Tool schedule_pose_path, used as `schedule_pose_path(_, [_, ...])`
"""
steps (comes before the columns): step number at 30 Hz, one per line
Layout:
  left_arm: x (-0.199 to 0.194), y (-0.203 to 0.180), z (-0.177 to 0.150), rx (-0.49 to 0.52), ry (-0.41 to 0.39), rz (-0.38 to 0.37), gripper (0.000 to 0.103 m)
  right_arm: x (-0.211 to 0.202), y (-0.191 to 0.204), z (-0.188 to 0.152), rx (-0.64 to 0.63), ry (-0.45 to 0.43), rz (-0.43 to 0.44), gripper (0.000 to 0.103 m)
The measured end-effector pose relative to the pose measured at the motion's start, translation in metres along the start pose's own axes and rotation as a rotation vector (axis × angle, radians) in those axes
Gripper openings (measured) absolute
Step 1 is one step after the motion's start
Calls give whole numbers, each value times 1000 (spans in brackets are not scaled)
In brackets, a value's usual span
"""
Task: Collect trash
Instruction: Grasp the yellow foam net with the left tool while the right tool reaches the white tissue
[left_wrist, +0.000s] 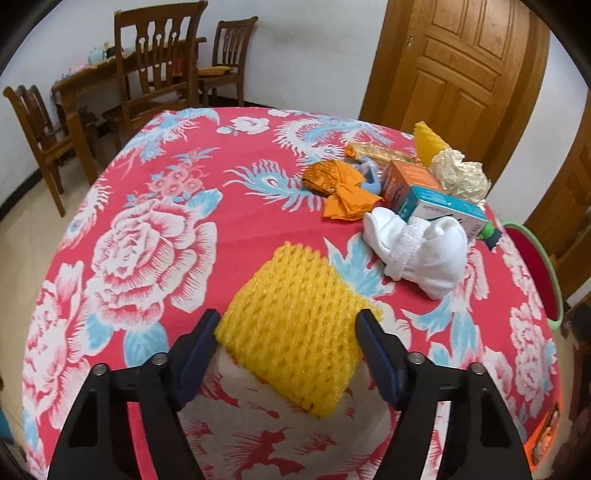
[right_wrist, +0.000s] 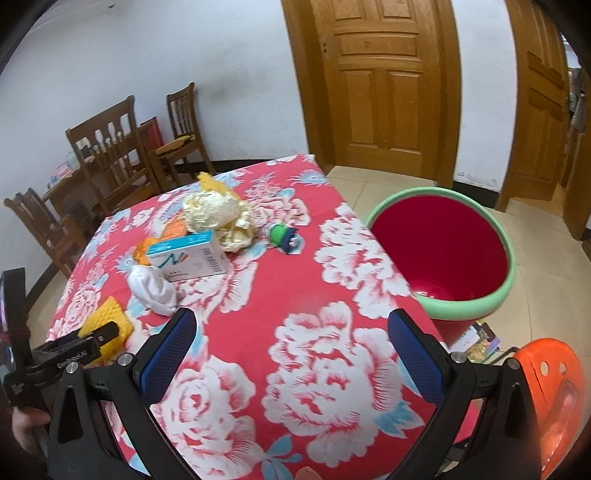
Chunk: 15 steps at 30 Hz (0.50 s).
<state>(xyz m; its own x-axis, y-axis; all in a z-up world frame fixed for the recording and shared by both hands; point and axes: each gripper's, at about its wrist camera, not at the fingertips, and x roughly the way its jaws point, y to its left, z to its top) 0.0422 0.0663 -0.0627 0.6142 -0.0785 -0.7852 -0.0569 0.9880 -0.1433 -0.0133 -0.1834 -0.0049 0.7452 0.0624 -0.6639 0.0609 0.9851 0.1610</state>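
A yellow foam fruit net lies on the red floral tablecloth, and the pads of my left gripper press on its two sides. The right wrist view shows that same net under the left gripper at the table's near left corner. My right gripper hovers open over bare cloth with nothing between its fingers. Further back lie a white cloth bundle, a teal and white carton, an orange box, an orange wrapper and crumpled cream paper.
A red bin with a green rim stands on the floor off the table's right edge. An orange plastic stool is near it. A small green and blue object lies on the cloth. Wooden chairs and doors stand behind.
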Motion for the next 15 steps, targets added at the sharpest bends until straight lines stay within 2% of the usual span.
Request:
schedule_pose_path(3, [-2,0,0,-5,-3,-30,61,4,10,6,-20,14,32,102])
schedule_pose_path(5, [-3,-1,-1,-6,0,-66,47,7,18,8,-31,26,48,102])
schedule_pose_path(8, [-4,-3,-2,-16,1,-103,33,13,30,12,-51,45,78,102])
schedule_pose_path(12, [-11,-2,-1,-31,-15,-121,23,20,46,16,-90,52,96,101])
schedule_pose_path(15, [-19,5,1,-47,-36,-124,23,26,58,18,-109,69,124,98])
